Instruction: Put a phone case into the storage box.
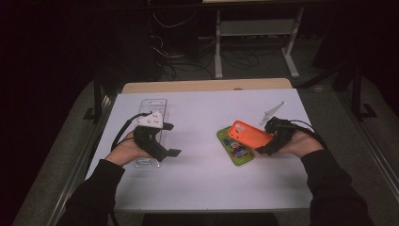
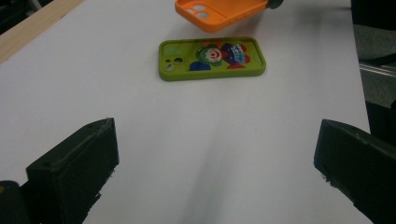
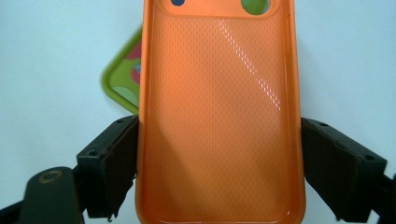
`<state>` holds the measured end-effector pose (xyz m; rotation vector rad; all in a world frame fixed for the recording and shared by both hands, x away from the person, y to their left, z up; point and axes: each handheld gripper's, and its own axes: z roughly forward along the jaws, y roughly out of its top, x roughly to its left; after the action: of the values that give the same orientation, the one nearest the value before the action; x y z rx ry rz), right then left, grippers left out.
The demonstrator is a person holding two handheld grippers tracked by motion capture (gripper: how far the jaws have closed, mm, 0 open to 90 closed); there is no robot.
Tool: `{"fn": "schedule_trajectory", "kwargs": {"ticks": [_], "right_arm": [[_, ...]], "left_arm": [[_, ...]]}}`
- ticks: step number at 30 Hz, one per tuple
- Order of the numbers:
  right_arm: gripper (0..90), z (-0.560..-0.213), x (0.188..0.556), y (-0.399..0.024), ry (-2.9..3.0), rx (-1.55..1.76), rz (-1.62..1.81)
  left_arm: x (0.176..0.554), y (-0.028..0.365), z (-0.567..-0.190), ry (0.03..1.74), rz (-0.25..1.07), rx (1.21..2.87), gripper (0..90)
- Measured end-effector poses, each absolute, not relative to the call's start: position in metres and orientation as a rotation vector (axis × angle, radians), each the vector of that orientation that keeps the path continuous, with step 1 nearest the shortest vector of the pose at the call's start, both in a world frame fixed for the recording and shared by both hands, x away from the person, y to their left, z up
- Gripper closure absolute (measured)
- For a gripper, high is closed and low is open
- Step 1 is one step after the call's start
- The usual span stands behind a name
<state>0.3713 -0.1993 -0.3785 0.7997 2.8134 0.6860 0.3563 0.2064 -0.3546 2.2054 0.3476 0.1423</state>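
The right claw (image 3: 219, 158) grips the orange phone case (image 3: 219, 116) across its sides, lifted above the green case (image 1: 235, 148); the left claw (image 2: 217, 163) gapes empty.

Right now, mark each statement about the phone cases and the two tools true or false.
1. The right tool grips the orange plastic phone case by its long sides. True.
2. The green phone case with a clown picture is held in the left tool. False: it lies flat on the white table, apart from that tool.
3. The left tool has its jaws wide apart with nothing between them. True.
4. The orange case lies flat on the table beside the green one. False: it is lifted, partly over the green one.
5. A clear plastic tray lies by the left tool. True.
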Motion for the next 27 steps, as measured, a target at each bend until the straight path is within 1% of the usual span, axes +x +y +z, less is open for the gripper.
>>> {"fn": "schedule_trajectory", "kwargs": {"ticks": [4, 17, 27], "right_arm": [[15.1, -0.375, 0.371, -0.183, 2.844, 0.714, 0.677], [15.1, -0.371, 0.366, -0.149, 2.901, 0.496, 0.696], [15.1, -0.366, 0.357, -0.121, 2.933, 0.332, 0.672]], "left_arm": [[0.360, 0.196, -0.350, 0.308, 0.132, 2.215, 0.0], [0.363, 0.172, -0.347, 0.216, 0.101, 2.271, 0.0], [0.363, 0.152, -0.342, 0.102, 0.080, 2.331, 0.0]]}}
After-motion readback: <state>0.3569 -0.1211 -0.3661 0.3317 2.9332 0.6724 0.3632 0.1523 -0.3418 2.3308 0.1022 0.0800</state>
